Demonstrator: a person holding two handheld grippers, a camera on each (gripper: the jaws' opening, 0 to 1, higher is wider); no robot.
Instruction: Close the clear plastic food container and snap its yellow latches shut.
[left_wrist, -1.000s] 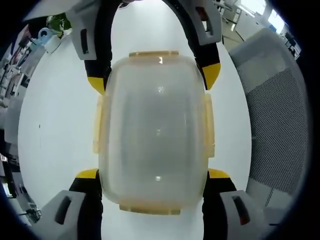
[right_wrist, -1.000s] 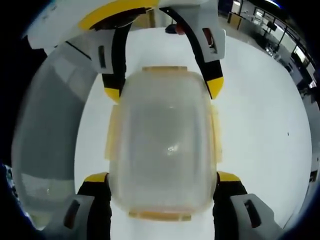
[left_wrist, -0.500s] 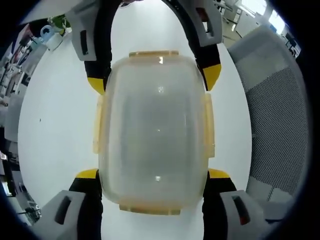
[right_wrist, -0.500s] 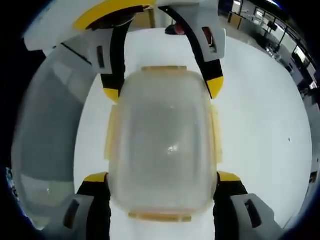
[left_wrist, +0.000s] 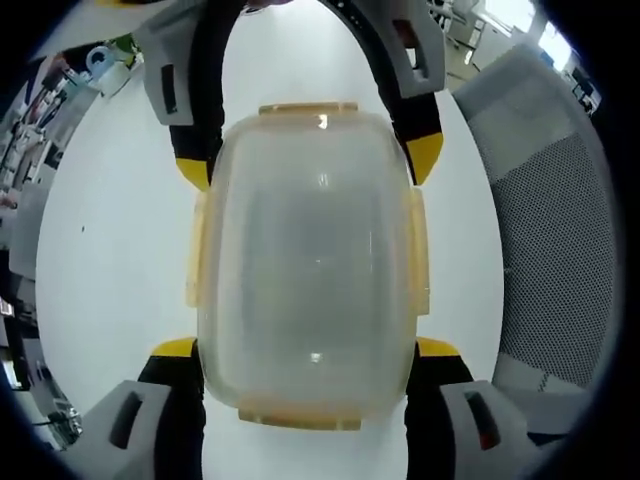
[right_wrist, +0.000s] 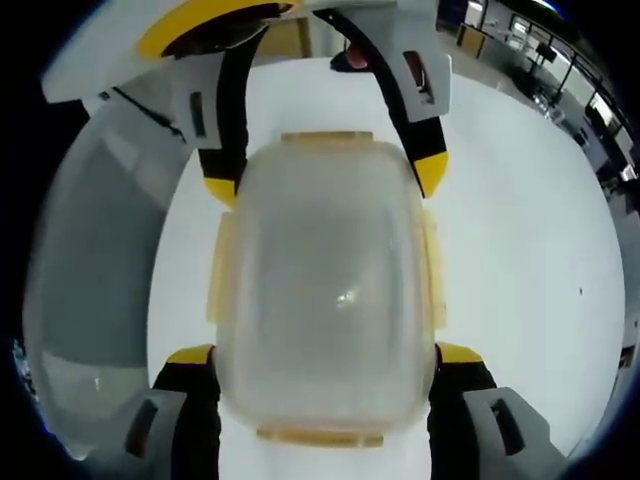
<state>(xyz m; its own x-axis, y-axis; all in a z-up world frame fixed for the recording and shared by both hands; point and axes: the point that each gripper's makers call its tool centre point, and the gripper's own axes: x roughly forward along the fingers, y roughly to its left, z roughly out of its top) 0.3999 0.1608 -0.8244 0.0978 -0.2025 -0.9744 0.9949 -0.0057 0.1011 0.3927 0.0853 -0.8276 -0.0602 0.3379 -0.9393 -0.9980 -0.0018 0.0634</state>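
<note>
The clear plastic container (left_wrist: 305, 260) with its lid on lies lengthwise over the white table (left_wrist: 110, 250). Yellow latches (left_wrist: 197, 250) sit on all of its edges; I cannot tell whether they are snapped down. My left gripper (left_wrist: 307, 348) has its yellow-tipped jaws against the container's near end, one on each side. The right gripper (left_wrist: 308, 162) comes in from the top and clasps the far end the same way. In the right gripper view the container (right_wrist: 325, 290) is held by the right gripper (right_wrist: 325, 353) near me and the left gripper (right_wrist: 325, 180) beyond.
A grey mesh chair (left_wrist: 560, 230) stands past the table edge on the right of the left gripper view; it shows as a grey chair back (right_wrist: 90, 280) in the right gripper view. Small clutter (left_wrist: 95, 70) sits at the far left.
</note>
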